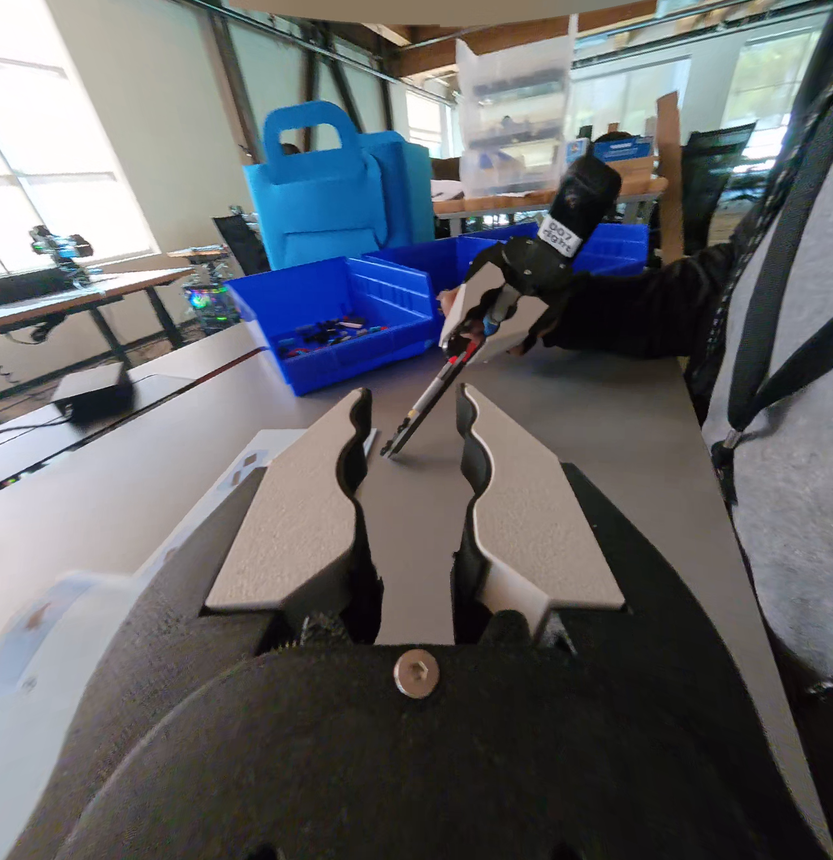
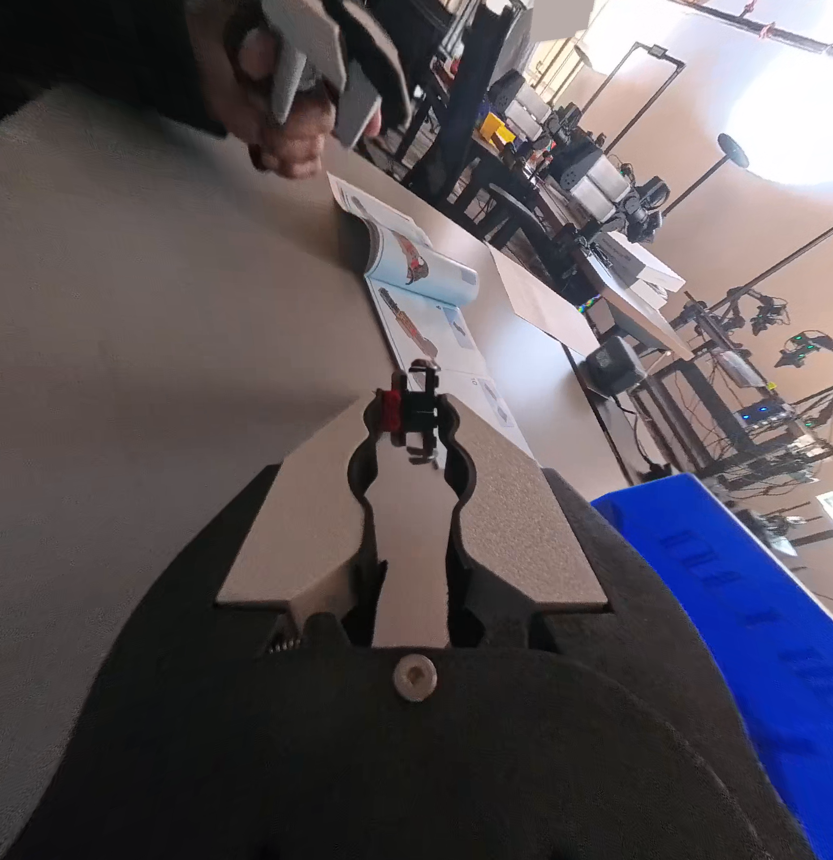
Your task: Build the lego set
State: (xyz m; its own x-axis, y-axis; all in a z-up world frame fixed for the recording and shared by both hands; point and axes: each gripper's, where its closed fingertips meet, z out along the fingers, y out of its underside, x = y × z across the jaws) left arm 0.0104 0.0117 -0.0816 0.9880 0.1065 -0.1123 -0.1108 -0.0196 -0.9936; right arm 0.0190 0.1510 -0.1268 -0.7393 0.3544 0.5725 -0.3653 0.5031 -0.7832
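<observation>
My right gripper (image 2: 407, 409) is shut on a long, thin Lego assembly (image 2: 421, 412) of black, grey and red pieces. In the left wrist view the right gripper (image 1: 465, 346) holds this assembly (image 1: 426, 405) slanted, with its lower end resting on the grey table (image 1: 568, 419). My left gripper (image 1: 414, 405) is open and empty, low over the table, its fingertips on either side of the assembly's lower end without touching it. The left gripper also shows at the top of the right wrist view (image 2: 319, 111).
A blue bin (image 1: 340, 321) with several small loose Lego pieces stands behind the assembly, with more blue bins (image 1: 605, 251) beside it. An open instruction booklet (image 2: 419, 298) lies on the table by my left gripper. A blue bin wall (image 2: 731, 628) is close on my right. My hands' fingertips stand some 15 cm from each other.
</observation>
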